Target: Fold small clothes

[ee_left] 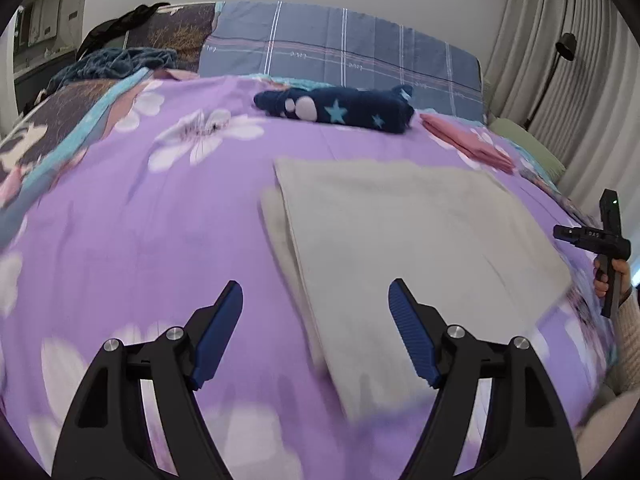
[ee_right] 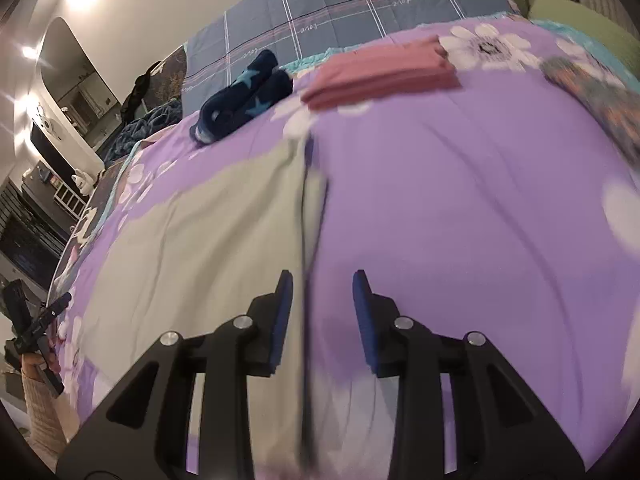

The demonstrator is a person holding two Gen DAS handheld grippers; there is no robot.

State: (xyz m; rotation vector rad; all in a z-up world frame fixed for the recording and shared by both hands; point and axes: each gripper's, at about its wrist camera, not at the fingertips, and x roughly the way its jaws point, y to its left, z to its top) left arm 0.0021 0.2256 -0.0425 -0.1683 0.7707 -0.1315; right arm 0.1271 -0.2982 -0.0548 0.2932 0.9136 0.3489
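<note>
A pale grey garment is laid flat on the purple floral bed cover, flanked by the left hand-held gripper, spread wide, and the right hand-held gripper, narrower, both empty, apparently for folding.

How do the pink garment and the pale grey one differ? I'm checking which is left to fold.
The pink folded garment is a small compact stack; the pale grey cloth is larger, spread flat. Pink lies near the pillows; grey lies nearer both claws. Both rest on the purple floral bedspread.
</note>
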